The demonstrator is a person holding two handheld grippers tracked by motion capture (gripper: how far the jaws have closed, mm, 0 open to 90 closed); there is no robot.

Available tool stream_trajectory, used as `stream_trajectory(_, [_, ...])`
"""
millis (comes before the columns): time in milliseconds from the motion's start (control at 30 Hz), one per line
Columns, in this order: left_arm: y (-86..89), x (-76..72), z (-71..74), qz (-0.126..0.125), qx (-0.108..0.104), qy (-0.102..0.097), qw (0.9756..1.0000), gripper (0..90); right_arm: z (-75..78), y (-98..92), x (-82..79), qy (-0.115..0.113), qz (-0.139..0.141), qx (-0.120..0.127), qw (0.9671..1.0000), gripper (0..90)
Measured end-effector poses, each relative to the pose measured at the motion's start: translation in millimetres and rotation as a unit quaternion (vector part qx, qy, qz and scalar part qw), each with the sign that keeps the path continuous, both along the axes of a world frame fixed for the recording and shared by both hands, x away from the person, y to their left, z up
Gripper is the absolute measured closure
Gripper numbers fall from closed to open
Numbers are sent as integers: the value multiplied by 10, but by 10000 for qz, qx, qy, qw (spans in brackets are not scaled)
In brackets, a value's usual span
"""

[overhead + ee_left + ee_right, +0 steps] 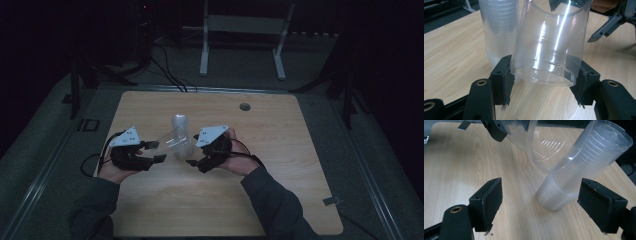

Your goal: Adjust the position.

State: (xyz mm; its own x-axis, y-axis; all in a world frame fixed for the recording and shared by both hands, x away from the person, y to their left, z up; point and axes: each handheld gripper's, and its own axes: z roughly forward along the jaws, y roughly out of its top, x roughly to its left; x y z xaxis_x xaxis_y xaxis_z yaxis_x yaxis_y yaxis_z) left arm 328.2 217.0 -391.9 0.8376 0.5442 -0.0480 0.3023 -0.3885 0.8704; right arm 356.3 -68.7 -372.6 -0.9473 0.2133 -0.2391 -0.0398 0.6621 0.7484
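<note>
Clear cup (549, 45) unmarked, left gripper (544, 82) clamping base

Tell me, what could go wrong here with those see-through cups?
The left gripper pinches the single clear cup only near its base, so the thin plastic might buckle or slip out. That tilted cup hangs right beside the stack of cups, so a nudge could topple it. The right gripper is open close by and might bump the stack too.
</note>
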Motion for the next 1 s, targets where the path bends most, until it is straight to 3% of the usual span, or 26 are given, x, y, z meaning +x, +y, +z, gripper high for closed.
stream_trajectory(467, [23, -4, 12, -88, -424, -48, 9991, 420, 27, -31, 1, 75, -89, 354, 9993, 192])
stream_trajectory(1000, [11, 6, 26, -193, -733, -74, 9971, 421, 36, -31, 2, 153, -167, 704, 9973, 192])
